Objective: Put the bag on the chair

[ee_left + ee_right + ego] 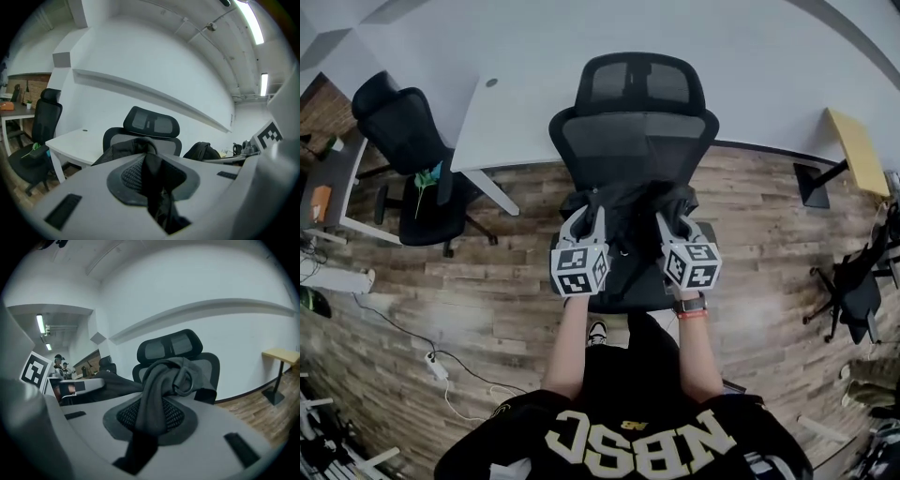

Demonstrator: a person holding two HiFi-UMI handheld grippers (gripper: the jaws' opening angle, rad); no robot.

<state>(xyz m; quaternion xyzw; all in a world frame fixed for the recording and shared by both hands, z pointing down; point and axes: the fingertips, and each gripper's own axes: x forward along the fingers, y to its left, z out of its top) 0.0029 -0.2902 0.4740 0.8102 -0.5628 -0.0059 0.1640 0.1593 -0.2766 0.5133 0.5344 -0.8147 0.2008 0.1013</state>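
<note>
A black office chair [634, 127] with a mesh back stands in front of me, pushed against the white desk [525, 103]. I hold a black bag [628, 214] over its seat [628, 286], one strap in each gripper. My left gripper [588, 208] is shut on a black strap [158, 187]; the chair's headrest [151, 123] shows beyond its jaws. My right gripper [671, 208] is shut on a dark grey strap [152, 397] with a metal ring [184, 379], and the chair's back [206, 363] rises behind it. The bag's underside is hidden, so I cannot tell whether it touches the seat.
A second black chair [412, 141] stands at the left by the desk's corner. At the right are a yellow side table [859, 150] and another dark chair [853, 291]. Cables and a power strip [437, 367] lie on the wooden floor at lower left.
</note>
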